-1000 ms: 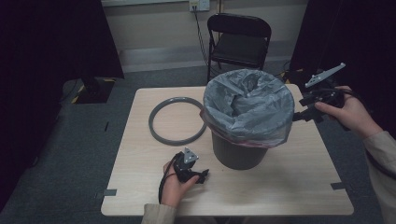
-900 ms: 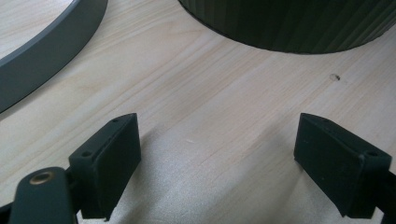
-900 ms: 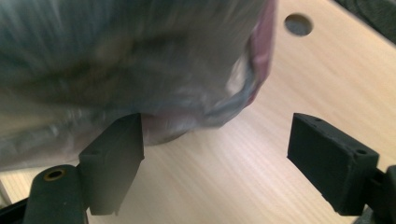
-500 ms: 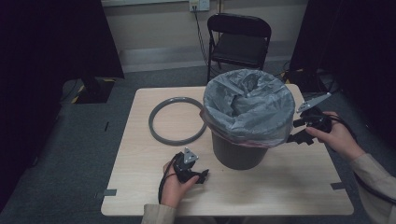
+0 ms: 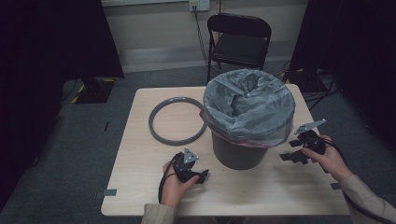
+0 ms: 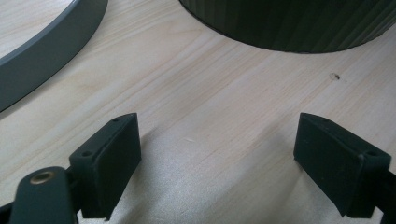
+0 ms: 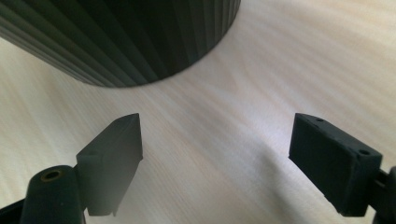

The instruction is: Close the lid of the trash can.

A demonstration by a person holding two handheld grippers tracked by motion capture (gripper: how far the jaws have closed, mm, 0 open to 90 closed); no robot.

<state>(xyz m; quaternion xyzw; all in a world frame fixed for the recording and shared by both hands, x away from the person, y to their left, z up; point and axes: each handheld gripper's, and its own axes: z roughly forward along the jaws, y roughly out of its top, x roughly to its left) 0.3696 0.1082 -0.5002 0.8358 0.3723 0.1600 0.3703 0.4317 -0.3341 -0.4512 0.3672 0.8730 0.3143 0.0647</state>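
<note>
Dark ribbed plastic bin [image 5: 237,150], lined with a grey plastic bag [image 5: 250,105] folded over its rim, stands mid-worktop [image 5: 140,140]. The loose grey plastic ring [image 5: 176,120] lies flat to its left, probably waiting to clamp the bag. Left gripper [image 5: 200,176] rests near the bin's base, right gripper [image 5: 290,150] hovers at its right; both sets of fingers [image 6: 109,163] are spread and empty.

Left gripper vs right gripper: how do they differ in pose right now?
The left gripper sits low by the table in front of the bin, near the grey ring; the right gripper sits to the right of the bin. The ring shows in the left gripper view, while the right gripper view shows the bin wall. Both have open jaws holding nothing.
</note>
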